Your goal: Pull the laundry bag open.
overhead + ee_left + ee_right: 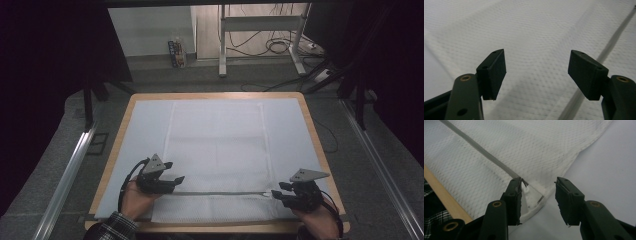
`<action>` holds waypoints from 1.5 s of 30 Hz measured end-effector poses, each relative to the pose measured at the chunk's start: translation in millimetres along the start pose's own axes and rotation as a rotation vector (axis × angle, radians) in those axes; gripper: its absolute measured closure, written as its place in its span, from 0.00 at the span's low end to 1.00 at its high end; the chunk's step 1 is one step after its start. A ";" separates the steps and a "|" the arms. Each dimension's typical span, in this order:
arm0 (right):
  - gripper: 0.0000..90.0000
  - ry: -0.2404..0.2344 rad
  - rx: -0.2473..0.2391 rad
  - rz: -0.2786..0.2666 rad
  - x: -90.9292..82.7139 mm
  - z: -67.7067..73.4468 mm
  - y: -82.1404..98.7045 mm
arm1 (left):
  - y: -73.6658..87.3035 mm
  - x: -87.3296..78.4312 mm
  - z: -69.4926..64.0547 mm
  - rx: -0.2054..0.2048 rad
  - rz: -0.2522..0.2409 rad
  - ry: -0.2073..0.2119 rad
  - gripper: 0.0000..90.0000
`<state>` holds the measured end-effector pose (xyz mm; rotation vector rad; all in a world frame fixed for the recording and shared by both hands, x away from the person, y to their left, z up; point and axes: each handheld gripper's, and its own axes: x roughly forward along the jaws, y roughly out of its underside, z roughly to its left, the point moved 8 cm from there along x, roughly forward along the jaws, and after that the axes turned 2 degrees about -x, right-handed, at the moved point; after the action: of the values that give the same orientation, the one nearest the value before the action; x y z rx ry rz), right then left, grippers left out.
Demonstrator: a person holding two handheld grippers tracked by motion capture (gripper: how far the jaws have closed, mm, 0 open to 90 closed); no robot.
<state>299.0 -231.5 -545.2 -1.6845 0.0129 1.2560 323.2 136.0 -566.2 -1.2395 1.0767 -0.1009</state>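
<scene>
White mesh cloth (pixel 217 150) spread flat over pale sheet (pixel 145 125) on wooden table (pixel 320 145), near edge doubled over, grey band (pixel 220 193) running along that fold between both tools. Looks like fold step just starting. Right gripper (pixel 537 195) straddling cloth corner (pixel 534 195) at band's end, jaws apart, one pad touching, no pinch yet. Left gripper (pixel 536 72) hovering over mesh beside band, spread wide, nothing held. Next, probably: clamp right on corner, bring left onto band's other end, clamp, then lift both ends evenly.
</scene>
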 end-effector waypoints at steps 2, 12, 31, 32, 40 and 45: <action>0.63 -0.002 0.000 0.000 -2.1 3.8 1.4 | -2.0 1.1 -7.1 0.002 -0.006 0.019 0.33; 0.92 -0.028 -0.044 0.077 10.4 15.6 7.6 | -14.9 16.7 -55.6 0.012 -0.017 0.177 0.32; 0.98 0.009 0.009 -0.072 -13.2 8.4 -27.4 | -31.2 82.6 -186.0 0.238 0.064 0.435 0.34; 0.98 0.009 0.009 -0.073 -13.2 9.2 -28.1 | -31.9 84.7 -189.1 0.254 0.066 0.439 0.35; 0.97 0.005 0.006 -0.085 -12.5 12.1 -31.2 | -37.5 96.5 -195.3 0.376 0.091 0.307 0.67; 0.96 -0.007 0.003 -0.069 -11.0 14.7 -28.5 | -42.4 96.1 -187.4 0.317 0.092 0.310 0.98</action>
<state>298.3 -212.4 -517.2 -1.6637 -0.0468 1.2104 263.0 -69.9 -577.4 -0.9042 1.3259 -0.3892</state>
